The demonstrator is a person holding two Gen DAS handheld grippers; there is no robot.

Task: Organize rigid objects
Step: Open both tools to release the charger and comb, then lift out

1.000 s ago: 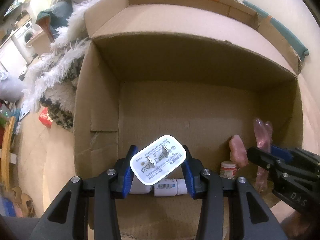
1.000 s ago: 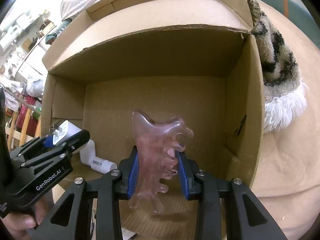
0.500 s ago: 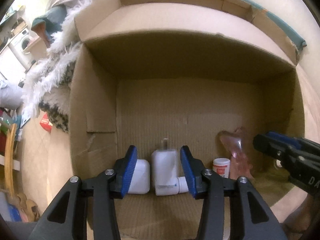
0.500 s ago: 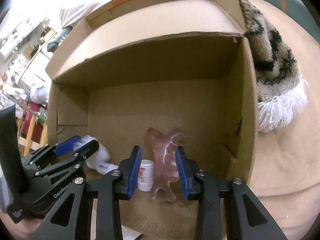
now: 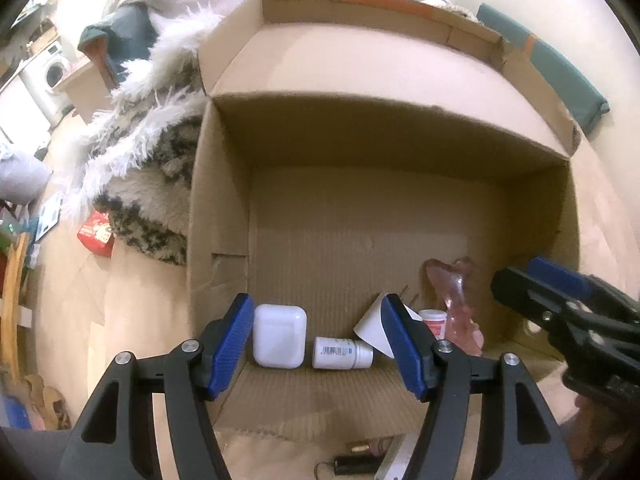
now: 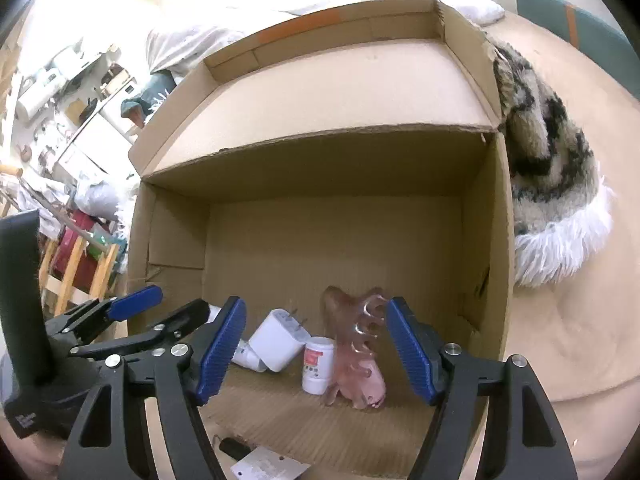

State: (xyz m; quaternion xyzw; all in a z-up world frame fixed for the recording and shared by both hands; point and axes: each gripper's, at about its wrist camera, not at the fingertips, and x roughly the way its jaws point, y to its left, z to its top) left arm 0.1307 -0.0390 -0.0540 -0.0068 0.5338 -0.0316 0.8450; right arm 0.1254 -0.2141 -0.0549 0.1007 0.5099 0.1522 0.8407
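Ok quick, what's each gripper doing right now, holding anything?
Left gripper: open, holding nothing, above the cardboard box.
Right gripper: open, holding nothing; the pink hair clip lies in the box.

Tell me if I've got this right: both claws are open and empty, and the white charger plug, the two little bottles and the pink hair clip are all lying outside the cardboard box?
Nearly. Both the left claw and the right claw are open and empty, but the white charger plug, both bottles and the pink hair clip sit inside the cardboard box, on its floor. The right wrist view shows this best.
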